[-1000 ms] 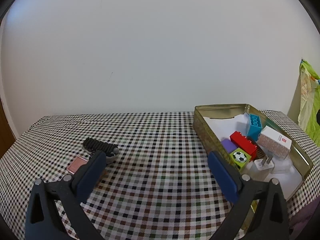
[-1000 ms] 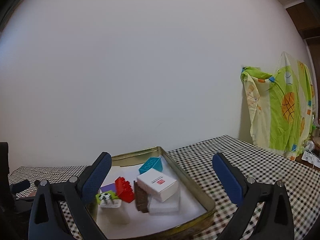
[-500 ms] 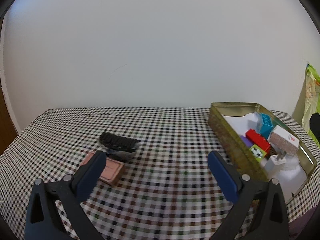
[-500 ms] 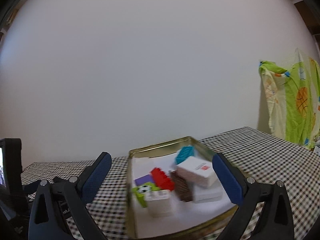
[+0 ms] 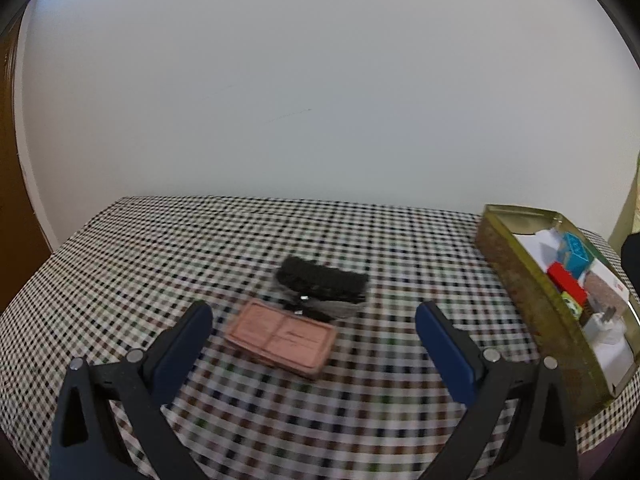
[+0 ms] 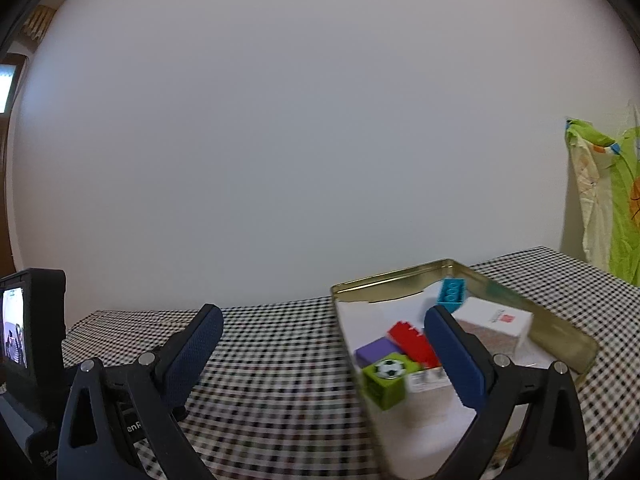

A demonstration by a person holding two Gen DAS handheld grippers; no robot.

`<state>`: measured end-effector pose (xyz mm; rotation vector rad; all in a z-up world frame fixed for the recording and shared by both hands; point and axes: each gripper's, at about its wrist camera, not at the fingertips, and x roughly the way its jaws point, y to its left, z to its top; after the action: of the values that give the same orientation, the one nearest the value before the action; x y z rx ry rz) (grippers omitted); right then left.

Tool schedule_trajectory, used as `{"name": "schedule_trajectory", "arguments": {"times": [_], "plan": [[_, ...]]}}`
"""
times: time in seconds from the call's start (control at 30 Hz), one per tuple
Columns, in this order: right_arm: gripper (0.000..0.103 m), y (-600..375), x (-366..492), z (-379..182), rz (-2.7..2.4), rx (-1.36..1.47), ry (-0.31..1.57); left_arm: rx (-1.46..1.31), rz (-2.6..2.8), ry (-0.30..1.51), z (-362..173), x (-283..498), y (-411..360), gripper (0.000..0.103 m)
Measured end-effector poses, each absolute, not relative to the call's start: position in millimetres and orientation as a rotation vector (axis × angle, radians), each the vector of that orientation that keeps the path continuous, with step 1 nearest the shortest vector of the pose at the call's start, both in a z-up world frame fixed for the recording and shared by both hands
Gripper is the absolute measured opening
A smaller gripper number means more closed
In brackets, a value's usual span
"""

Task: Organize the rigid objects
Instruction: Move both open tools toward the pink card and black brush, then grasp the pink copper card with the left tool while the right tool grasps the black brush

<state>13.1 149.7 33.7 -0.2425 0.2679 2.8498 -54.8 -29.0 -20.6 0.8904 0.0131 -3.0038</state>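
Observation:
A flat pink case (image 5: 282,336) lies on the checked tablecloth, and a black bristly brush (image 5: 322,280) rests just behind it. My left gripper (image 5: 314,332) stands open, its fingers on either side of the pink case and short of it. At the right, a gold tin tray (image 5: 520,280) holds toy bricks and boxes. In the right wrist view the same tray (image 6: 400,276) holds a green football block (image 6: 386,380), a red brick (image 6: 412,342), a teal brick (image 6: 452,291) and a white box (image 6: 496,320). My right gripper (image 6: 320,344) is open over the tray's left edge, holding nothing.
A plain white wall backs the table (image 5: 160,248). The other gripper's camera body with a small screen (image 6: 24,332) shows at the left of the right wrist view. A green and yellow cloth (image 6: 604,200) hangs at the far right.
The left gripper has swung left, so the pink case and brush now sit between its fingers. The right gripper has also turned left, and the tray has slid to the right of its view.

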Motion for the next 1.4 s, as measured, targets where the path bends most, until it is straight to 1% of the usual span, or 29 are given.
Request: {"name": "schedule_trajectory", "arguments": {"times": [0.2, 0.3, 0.57, 0.8, 0.9, 1.0, 1.03, 1.07, 1.13, 1.17, 1.3, 1.4], "plan": [[0.102, 136, -1, 31, 2.878, -0.271, 0.267, 0.94, -2.978, 0.065, -25, -65, -60, 0.102], [0.102, 131, -9, 30, 2.89, -0.282, 0.281, 0.962, -2.954, 0.037, -28, -70, -73, 0.103], [0.102, 123, -33, 24, 2.92, -0.362, 0.315, 1.128, -2.98, 0.104, -38, -81, -93, 0.102], [0.102, 136, -45, 20, 2.924, -0.411, 0.39, 1.353, -2.953, -0.124, -57, -103, -58, 0.102], [0.102, 139, -46, 18, 2.918, -0.426, 0.418, 1.394, -2.921, -0.146, -62, -112, -52, 0.099], [0.102, 142, -48, 16, 2.916, -0.443, 0.431, 1.461, -2.894, -0.079, -69, -123, -56, 0.098], [0.102, 142, -50, 16, 2.918, -0.452, 0.432, 1.465, -2.897, -0.045, -70, -124, -59, 0.094], [0.102, 141, -50, 16, 2.92, -0.46, 0.432, 1.453, -2.891, -0.038, -69, -123, -60, 0.091], [0.102, 139, -53, 16, 2.925, -0.483, 0.426, 1.433, -2.887, -0.027, -68, -124, -63, 0.082], [0.102, 138, -54, 16, 2.929, -0.491, 0.425, 1.424, -2.884, -0.022, -68, -124, -63, 0.079], [0.102, 136, -64, 13, 2.953, -0.553, 0.454, 1.405, -2.89, 0.039, -67, -123, -69, 0.079], [0.102, 134, -80, 6, 2.977, -0.66, 0.483, 1.307, -2.866, 0.092, -59, -116, -88, 0.079]]}}
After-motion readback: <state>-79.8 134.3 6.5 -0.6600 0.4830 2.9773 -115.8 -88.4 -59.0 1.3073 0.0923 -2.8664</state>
